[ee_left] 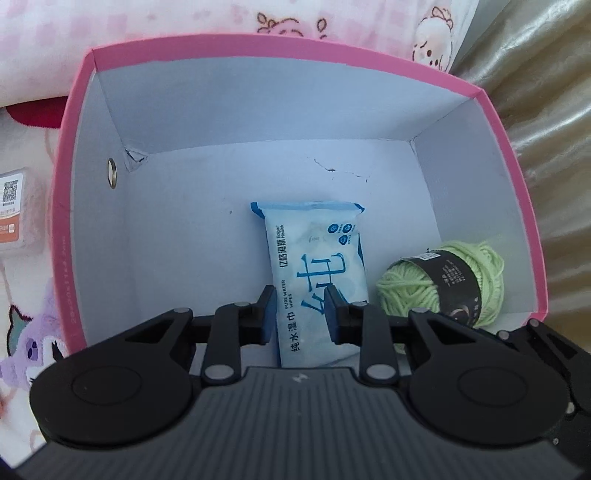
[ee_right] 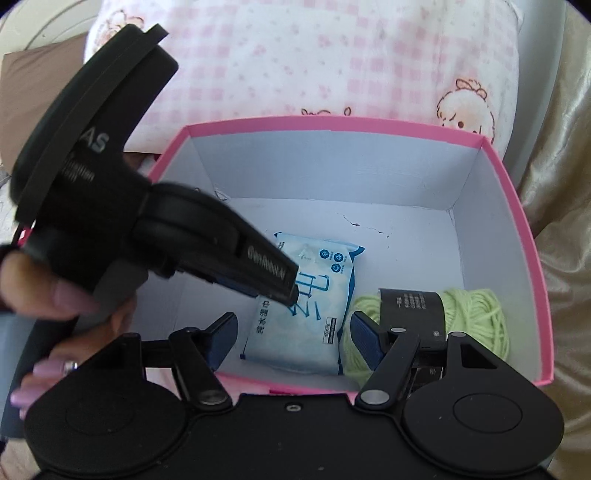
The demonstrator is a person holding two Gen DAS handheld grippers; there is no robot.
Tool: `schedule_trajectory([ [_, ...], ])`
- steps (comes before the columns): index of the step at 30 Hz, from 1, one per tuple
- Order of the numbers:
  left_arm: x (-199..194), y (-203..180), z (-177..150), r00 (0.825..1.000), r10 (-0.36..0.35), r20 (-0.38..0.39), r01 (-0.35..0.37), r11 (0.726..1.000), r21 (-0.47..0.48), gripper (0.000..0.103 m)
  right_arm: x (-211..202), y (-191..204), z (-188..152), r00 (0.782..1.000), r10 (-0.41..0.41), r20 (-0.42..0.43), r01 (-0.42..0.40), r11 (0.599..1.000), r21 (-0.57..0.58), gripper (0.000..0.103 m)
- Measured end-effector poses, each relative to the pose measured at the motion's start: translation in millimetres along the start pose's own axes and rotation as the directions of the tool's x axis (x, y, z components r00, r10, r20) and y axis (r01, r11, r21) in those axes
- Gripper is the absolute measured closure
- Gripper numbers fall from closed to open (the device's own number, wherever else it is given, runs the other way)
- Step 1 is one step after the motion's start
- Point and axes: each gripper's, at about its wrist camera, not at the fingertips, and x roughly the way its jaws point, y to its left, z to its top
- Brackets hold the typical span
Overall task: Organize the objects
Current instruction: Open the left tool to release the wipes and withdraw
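A pink box (ee_left: 258,42) (ee_right: 332,122) with a white inside stands open in front of me. On its floor lies a blue-and-white pack of wet wipes (ee_left: 317,251) (ee_right: 332,273). My left gripper (ee_left: 301,308) (ee_right: 290,295) reaches down into the box and is shut on the near end of that pack. A ball of light green yarn (ee_left: 417,291) (ee_right: 476,317) with a black label rests in the near right corner. My right gripper (ee_right: 291,334) hovers open over the near wall. Its right finger (ee_right: 364,343) is in front of the yarn and grips nothing.
The box sits on pink checked bedding with cartoon prints (ee_left: 166,18) (ee_right: 295,55). Gold satin fabric (ee_left: 535,74) (ee_right: 561,184) lies to the right. A QR-code card (ee_left: 13,206) lies left of the box. A person's hand (ee_right: 44,295) holds the left gripper's handle.
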Motion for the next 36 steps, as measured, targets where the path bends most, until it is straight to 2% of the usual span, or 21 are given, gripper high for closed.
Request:
schedule_trajectory([
  [2,-15,-1,-2,1.0,0.025,-0.006,-0.025,1.0,-0.002,0.077,-11,0,-4,1.0,0.009,0.027,-0.009,1.0,-0.002,0.031],
  [4,-38,-8,-8,0.998,0.047,0.041,-0.048,0.998,0.04,0.077,-23,-1,-5,0.999,0.016,0.043,-0.016,1.0,0.005,0.031],
  [7,-73,-12,-16,0.998,0.012,0.061,-0.016,0.998,0.065,0.073,-42,1,-5,0.998,0.022,0.054,-0.022,1.0,0.0,0.031],
  [9,-92,-17,-17,0.996,0.013,0.09,-0.02,0.997,0.078,0.072,-57,3,-9,0.996,0.014,0.087,-0.013,1.0,-0.011,0.03],
  [11,-119,-14,-26,0.989,0.03,0.144,-0.041,0.996,0.075,0.067,-64,9,-7,0.992,-0.019,0.122,0.021,1.0,-0.01,0.03],
  [13,-139,-11,-33,0.986,0.031,0.167,-0.043,0.996,0.073,0.056,-74,17,-9,0.988,-0.029,0.151,0.031,0.999,-0.01,0.03],
  [17,-171,-2,-52,0.982,0.04,0.183,-0.059,0.993,0.1,0.049,-101,36,-12,0.98,-0.022,0.199,0.027,0.999,-0.02,0.029],
  [19,-190,3,-67,0.976,0.065,0.21,-0.088,0.991,0.101,0.041,-110,45,-13,0.981,-0.029,0.194,0.036,0.999,-0.034,0.029],
  [21,-205,10,-80,0.973,0.07,0.219,-0.093,0.991,0.098,0.038,-116,54,-15,0.982,-0.026,0.185,0.035,0.998,-0.049,0.029],
  [26,-242,31,-103,0.972,0.053,0.229,-0.069,0.995,0.066,0.038,-135,77,-14,0.988,0.022,0.154,-0.012,0.998,-0.065,0.028],
  [30,-269,51,-117,0.966,0.063,0.252,-0.079,0.996,0.051,0.035,-153,104,-8,0.983,0.074,0.166,-0.05,0.988,-0.147,0.026],
  [36,-297,88,-135,0.948,0.135,0.289,-0.136,0.991,-0.018,0.028,-160,144,-2,0.977,0.136,0.164,-0.096,0.968,-0.232,0.025],
])
